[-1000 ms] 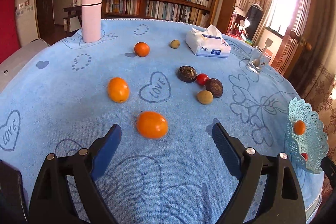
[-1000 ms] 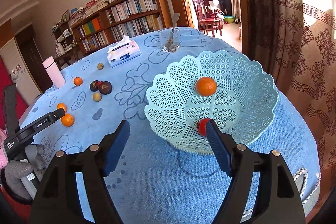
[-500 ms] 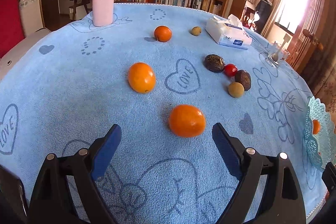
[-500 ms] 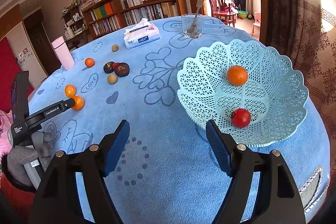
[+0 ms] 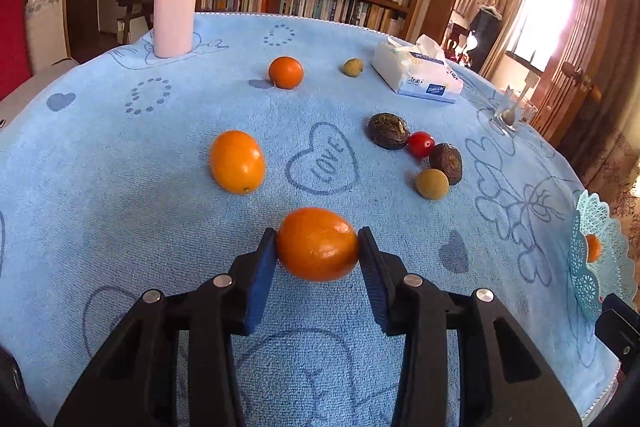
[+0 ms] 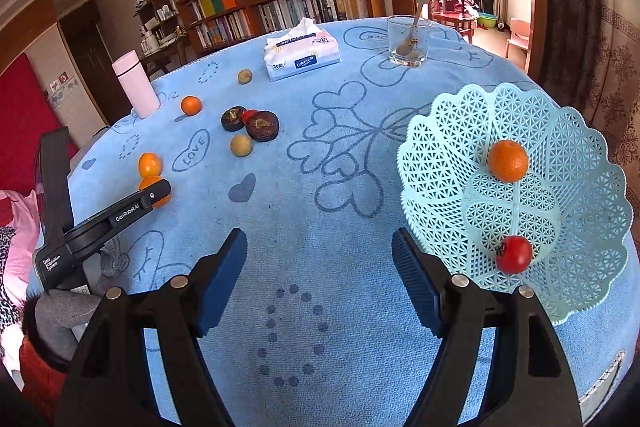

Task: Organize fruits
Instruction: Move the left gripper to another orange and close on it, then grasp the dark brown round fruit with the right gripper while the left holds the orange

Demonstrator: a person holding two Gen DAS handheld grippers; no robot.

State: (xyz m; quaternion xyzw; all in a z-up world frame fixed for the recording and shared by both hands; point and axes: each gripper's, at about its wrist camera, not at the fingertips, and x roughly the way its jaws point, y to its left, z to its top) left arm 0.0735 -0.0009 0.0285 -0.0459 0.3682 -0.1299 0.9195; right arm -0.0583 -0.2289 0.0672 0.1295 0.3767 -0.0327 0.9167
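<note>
4 oranges (image 6: 508, 161), 2 tomatoes (image 6: 514, 254), 3 tan fruits (image 5: 432, 183), 2 dark fruits (image 5: 388, 131), 1 basket (image 6: 440, 131)

My worktop (image 6: 320, 227) has a blue cloth w/ hearts. On it: pink bottle (image 5: 176, 5), tissue pack (image 5: 418, 77), glass (image 6: 408, 41), lacy basket (image 6: 440, 155), 3 oranges (image 5: 237, 161), 2 dark fruits (image 5: 388, 131), red tomato (image 5: 421, 144), 2 tan fruits (image 5: 432, 183).

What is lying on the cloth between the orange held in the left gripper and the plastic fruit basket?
In the right wrist view, only bare blue cloth with printed hearts lies between the held orange in the left gripper and the basket; no fruit sits there.
</note>
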